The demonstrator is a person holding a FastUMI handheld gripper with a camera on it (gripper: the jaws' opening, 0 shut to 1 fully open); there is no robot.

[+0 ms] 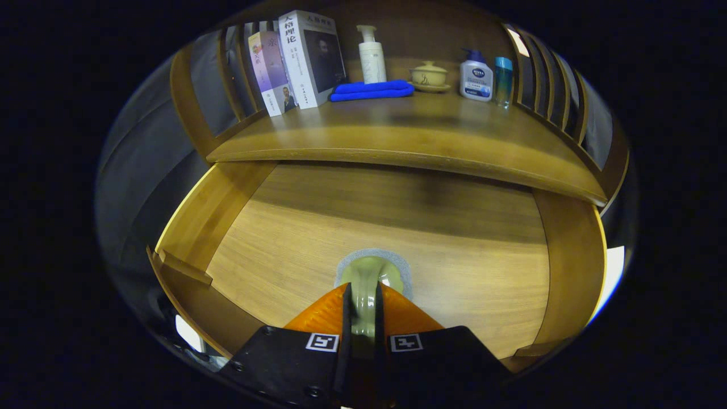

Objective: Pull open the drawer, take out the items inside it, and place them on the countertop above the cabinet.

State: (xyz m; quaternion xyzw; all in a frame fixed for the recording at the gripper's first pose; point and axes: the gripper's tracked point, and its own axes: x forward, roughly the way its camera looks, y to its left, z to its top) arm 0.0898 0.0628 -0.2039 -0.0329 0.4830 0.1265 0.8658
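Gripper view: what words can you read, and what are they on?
"人格理论": white book.
"NIVEA": blue-capped bottle.
Purple book, pump bottle: print too small to read.
Gripper tags: patterns, no words; its fingers clasp a green cup.

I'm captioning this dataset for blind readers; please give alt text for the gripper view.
The gripper, jaws shut on a pale green cup, sits inside the open wooden drawer. Above, the countertop holds books, bottles and a blue cloth.

A cup (368,278) on a coaster (397,261) sits in the open drawer (318,238), between the jaws. Behind, on the worktop (397,136): books (295,59) left, folded cloth (372,91), pump bottle (371,57), lidded bowl (429,75), two bottles (485,78) right.
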